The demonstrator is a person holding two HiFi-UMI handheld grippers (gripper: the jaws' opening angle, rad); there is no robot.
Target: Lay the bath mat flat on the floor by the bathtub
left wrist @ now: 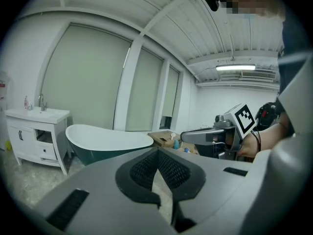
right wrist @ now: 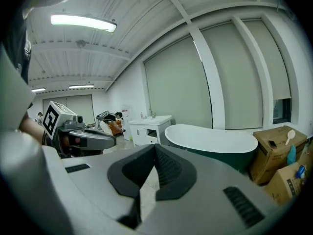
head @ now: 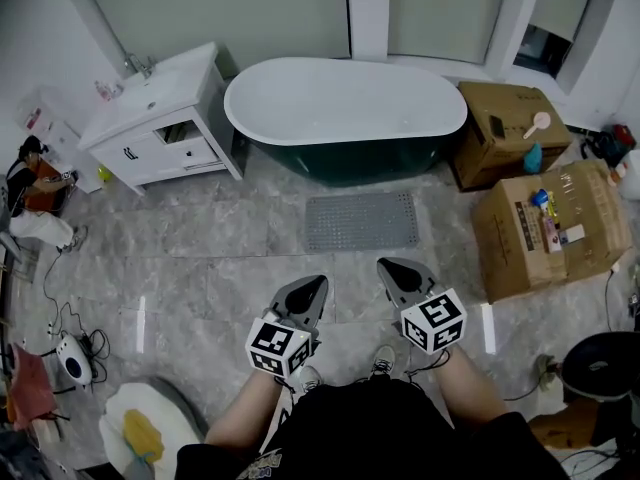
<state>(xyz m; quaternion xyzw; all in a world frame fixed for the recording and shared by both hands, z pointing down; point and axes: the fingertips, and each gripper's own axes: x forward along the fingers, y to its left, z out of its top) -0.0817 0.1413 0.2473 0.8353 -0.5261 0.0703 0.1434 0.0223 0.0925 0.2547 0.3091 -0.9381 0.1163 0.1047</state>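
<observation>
Bath mat [head: 361, 222]: grey, studded, rectangular, lying flat on the grey marbled floor [head: 200, 258] just in front of the bathtub [head: 345, 108], long edge parallel to the tub's side, a narrow strip of floor between the two. No fold or raised corner visible from the head view. The tub is white inside and dark green outside. Left tongs [head: 318, 284]: on the near side of the mat from the tub, clear of the mat, tips pointing toward the tub. In the left gripper view the two ribbed pads are pressed together at the tips with nothing between them. Right tongs [head: 388, 266]: beside the left pair, also on the mat's near side and not touching it. Its own view shows the pads closed on each other, empty. Each pair carries its marker cube [head: 278, 346] at the rear, by the person's forearms. White vanity cabinet [head: 160, 118] with a sink stands at the tub's left end. Two cardboard boxes [head: 505, 118] sit at the tub's right end, the nearer one with small items on top. A second person [head: 35, 198] sits on the floor well left of the tub, beyond the vanity. In both gripper views the tub shows ahead of the closed pads.
</observation>
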